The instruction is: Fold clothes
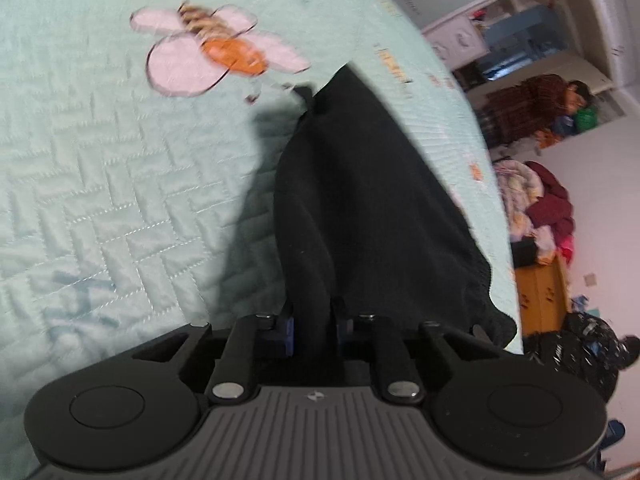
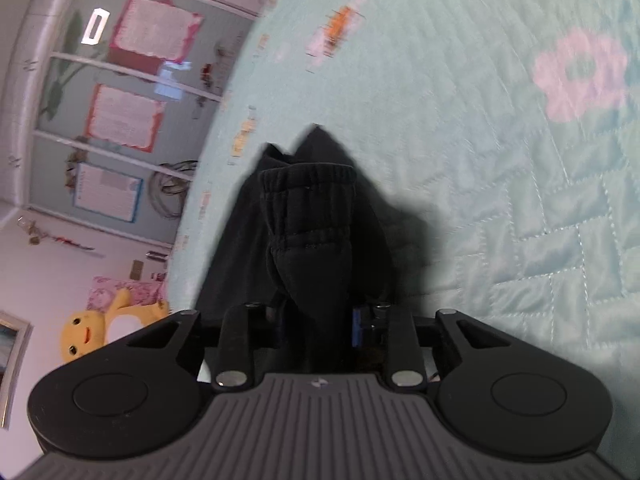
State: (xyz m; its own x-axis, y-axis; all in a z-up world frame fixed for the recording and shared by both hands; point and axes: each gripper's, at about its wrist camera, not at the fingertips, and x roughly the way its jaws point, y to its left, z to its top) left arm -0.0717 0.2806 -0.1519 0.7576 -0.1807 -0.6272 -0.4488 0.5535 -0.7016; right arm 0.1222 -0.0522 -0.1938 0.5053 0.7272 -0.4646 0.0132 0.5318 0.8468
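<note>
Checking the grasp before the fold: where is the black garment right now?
The black garment is pinched in both claws, left claw and right claw, hanging from them above the mint quilt, near the embroidered bee.

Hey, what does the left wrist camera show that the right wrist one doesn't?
Only the left wrist view shows the bee patch and a wooden dresser. Only the right wrist view shows the pink flower patch, a yellow plush toy and the garment's ribbed band. Both show a gripper shut on the black garment over the mint quilt: left gripper, right gripper.
</note>
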